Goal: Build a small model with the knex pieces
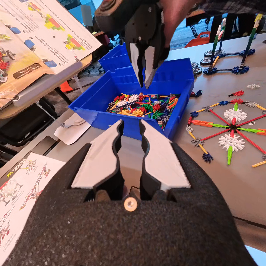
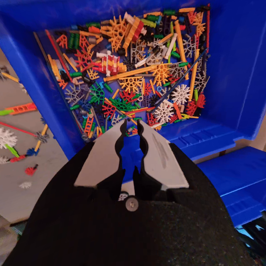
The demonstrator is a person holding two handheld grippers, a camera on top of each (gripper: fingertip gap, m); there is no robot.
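A blue plastic bin (image 1: pixel 100 115) holds a heap of small coloured construction rods and connectors (image 1: pixel 144 105). My left gripper (image 1: pixel 131 121) is open and empty, just in front of the bin's near wall. My right gripper (image 1: pixel 144 86) hangs tips-down over the bin, held by a hand. In the right wrist view the right gripper (image 2: pixel 131 120) is slightly open and empty, above the pieces (image 2: pixel 129 72) in the bin (image 2: pixel 230 72), nearest a green and yellow rod cluster.
A flat wheel-shaped build of rods and white connectors (image 1: pixel 231 126) lies on the grey table right of the bin. A wheeled frame build (image 1: pixel 227 60) stands farther back. Instruction sheets sit on a stand (image 1: pixel 43 43) at left and on the table (image 1: pixel 21 187). More blue bins (image 2: pixel 237 179) are stacked behind. The left gripper's tips are roughly 20 cm from the right gripper's.
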